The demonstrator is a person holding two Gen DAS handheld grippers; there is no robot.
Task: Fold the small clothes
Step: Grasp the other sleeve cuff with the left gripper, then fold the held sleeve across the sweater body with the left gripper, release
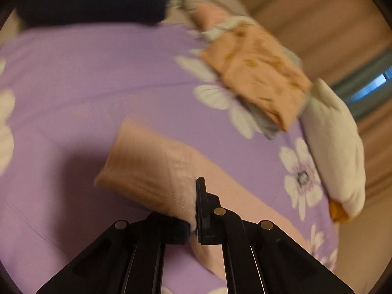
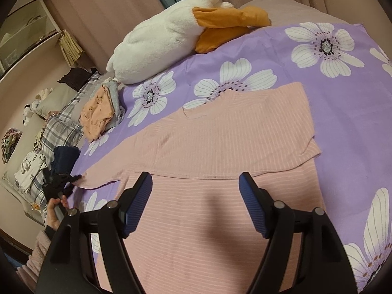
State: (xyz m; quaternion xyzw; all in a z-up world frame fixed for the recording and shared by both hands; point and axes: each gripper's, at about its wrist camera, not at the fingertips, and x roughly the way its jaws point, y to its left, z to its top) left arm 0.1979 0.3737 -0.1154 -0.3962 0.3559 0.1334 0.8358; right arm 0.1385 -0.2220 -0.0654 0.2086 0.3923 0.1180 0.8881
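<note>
A pink ribbed sweater (image 2: 220, 134) lies flat on the purple flowered sheet (image 2: 348, 127), its far sleeve folded across the body. The near sleeve (image 1: 147, 166) stretches out to the left. My left gripper (image 1: 197, 220) is shut on that sleeve's cuff end, with pink knit pinched between the black fingers. The same gripper (image 2: 61, 181) shows at the sleeve's tip in the right wrist view, held by a hand (image 2: 55, 213). My right gripper (image 2: 194, 175) hovers open over the sweater's lower body, with nothing between its blue pads (image 2: 139, 196).
A white plush goose (image 2: 159, 39) with orange feet lies at the sheet's far edge. Beside it sits a stack of folded orange and grey clothes (image 2: 98, 112). A dark navy garment (image 2: 65, 156) and a plaid blanket (image 2: 61, 125) lie to the left. Curtains hang behind.
</note>
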